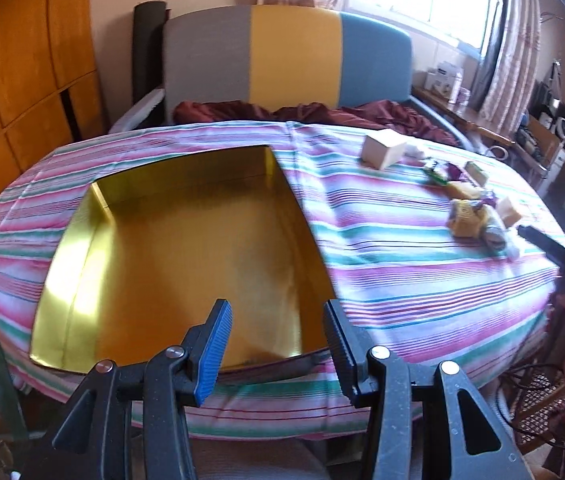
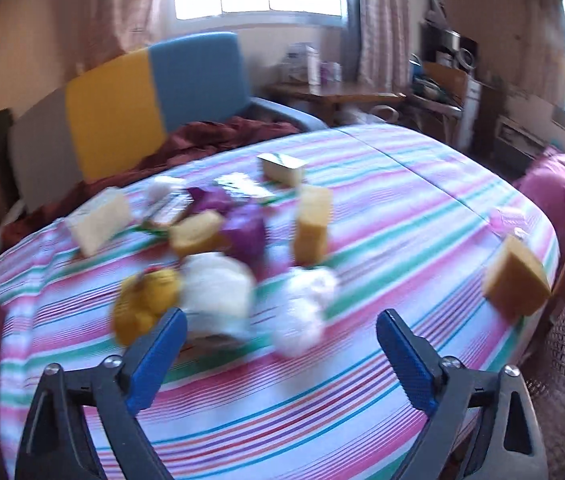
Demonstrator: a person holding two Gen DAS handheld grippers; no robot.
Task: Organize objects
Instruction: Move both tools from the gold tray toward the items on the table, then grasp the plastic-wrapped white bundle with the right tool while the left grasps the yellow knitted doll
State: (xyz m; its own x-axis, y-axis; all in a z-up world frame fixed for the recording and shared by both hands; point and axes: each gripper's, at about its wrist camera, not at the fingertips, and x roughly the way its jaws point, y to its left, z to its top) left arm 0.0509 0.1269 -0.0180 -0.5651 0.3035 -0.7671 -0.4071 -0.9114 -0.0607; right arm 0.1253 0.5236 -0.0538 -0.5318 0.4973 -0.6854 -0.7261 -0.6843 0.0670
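Currently listed: gold tray (image 1: pixel 82 280), bare inside, lying on the striped cloth (image 1: pixel 402 264) of the bench, directly ahead of the left tool (image 1: pixel 278 344). Left tool: jaws set narrow, nothing between them. Right tool (image 2: pixel 282 360): jaws wide, nothing held, poised before a blurred heap of small things.

Heap, well apart from the tray: yellow toy (image 2: pixel 144 304), white bundle (image 2: pixel 218 292), purple wrapper (image 2: pixel 244 228), tan blocks.

Lone tan block (image 2: pixel 516 282): near the bench's right edge.

Risks:
- crowded heap; wide jaws may catch two items or knock neighbours aside.
- soft white bundle may slip.
- edge block may fall if nudged.
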